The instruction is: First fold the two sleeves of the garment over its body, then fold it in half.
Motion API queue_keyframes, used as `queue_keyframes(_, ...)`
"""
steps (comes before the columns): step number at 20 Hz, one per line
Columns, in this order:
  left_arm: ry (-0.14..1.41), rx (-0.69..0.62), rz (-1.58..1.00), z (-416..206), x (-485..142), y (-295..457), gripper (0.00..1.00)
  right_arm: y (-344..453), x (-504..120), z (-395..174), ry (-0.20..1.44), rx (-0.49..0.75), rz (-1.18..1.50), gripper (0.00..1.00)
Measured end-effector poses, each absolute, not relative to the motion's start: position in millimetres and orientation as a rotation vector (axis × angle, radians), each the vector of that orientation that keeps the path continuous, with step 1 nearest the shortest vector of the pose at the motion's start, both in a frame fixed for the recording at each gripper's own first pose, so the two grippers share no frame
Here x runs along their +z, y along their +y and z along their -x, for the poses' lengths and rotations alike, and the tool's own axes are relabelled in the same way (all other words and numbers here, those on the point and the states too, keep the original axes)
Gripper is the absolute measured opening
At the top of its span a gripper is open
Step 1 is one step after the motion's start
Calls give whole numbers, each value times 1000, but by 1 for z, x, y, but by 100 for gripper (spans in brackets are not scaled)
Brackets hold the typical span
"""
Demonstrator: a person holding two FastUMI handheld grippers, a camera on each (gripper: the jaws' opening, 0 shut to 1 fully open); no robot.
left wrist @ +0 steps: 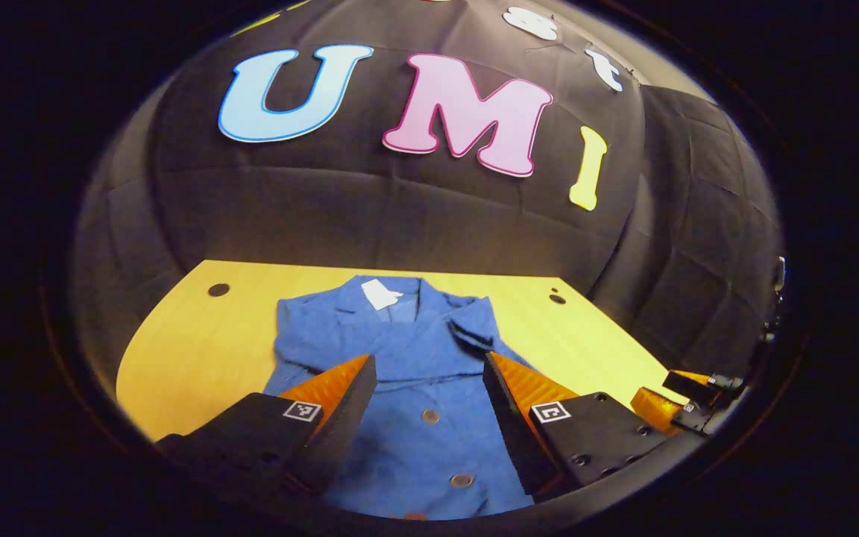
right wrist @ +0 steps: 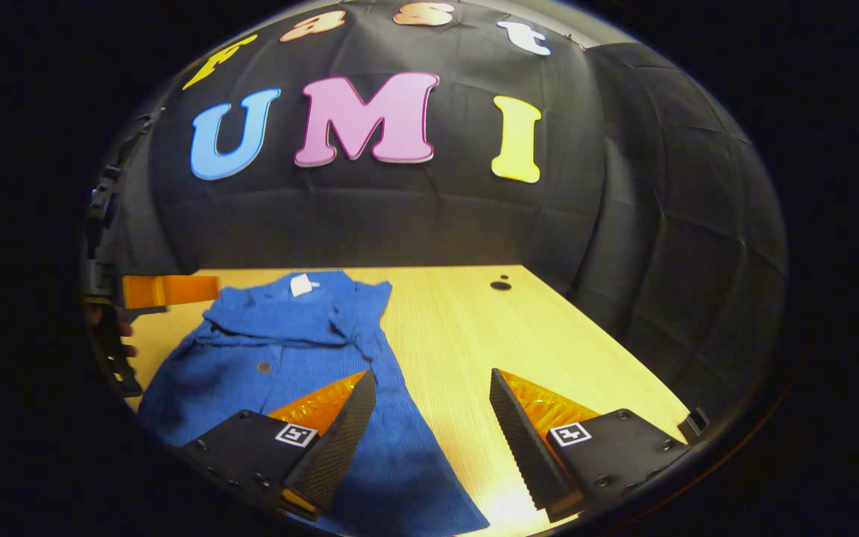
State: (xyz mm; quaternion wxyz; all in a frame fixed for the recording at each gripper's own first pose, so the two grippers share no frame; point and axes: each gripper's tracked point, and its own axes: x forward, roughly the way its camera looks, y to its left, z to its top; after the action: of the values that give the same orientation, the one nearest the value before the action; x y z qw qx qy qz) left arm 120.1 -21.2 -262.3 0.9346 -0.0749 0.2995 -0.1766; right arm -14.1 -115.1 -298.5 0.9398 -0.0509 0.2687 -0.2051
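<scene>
Garment: one blue garment (left wrist: 407,373) lies flat on the worktop (left wrist: 198,350), collar at the far end, hem toward the camera. In the left gripper view it sits at centre, running from 12 o'clock down to 6 o'clock between the fingers.
Sleeves: both appear drawn in over the body; folded cloth crosses the chest just below the collar in the right gripper view. The exact lie of each sleeve cannot be told.
Label: one white tag (left wrist: 382,293) inside the collar, at the 12 o'clock end of the garment.
Buttons: three counted down the front in the left gripper view, the nearest (left wrist: 461,480) close to the hem; one (right wrist: 264,367) is visible in the right gripper view.
Worktop: one, pale wood. Two dark round holes in the left gripper view, at 10 o'clock (left wrist: 218,289) and 2 o'clock (left wrist: 557,299).
Left gripper: left gripper (left wrist: 429,406) spread wide, holding nothing, poised above the lower front of the garment. Contact with the cloth cannot be told.
Right gripper: right gripper (right wrist: 433,421) spread wide, holding nothing. Its fingers straddle the garment's right edge, one over blue cloth, the other over bare worktop.
Garment in right gripper view: at 8 to 10 o'clock of that view.
</scene>
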Motion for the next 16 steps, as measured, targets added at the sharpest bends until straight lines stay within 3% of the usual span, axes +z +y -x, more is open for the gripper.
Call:
queue_keyframes(9,966,-152,86,54,-355,110,85,-97,-348,83,768,-405,184,98)
queue_keyframes(16,1064,-124,63,83,-377,106,85,-109,-370,106,845,-477,165,99)
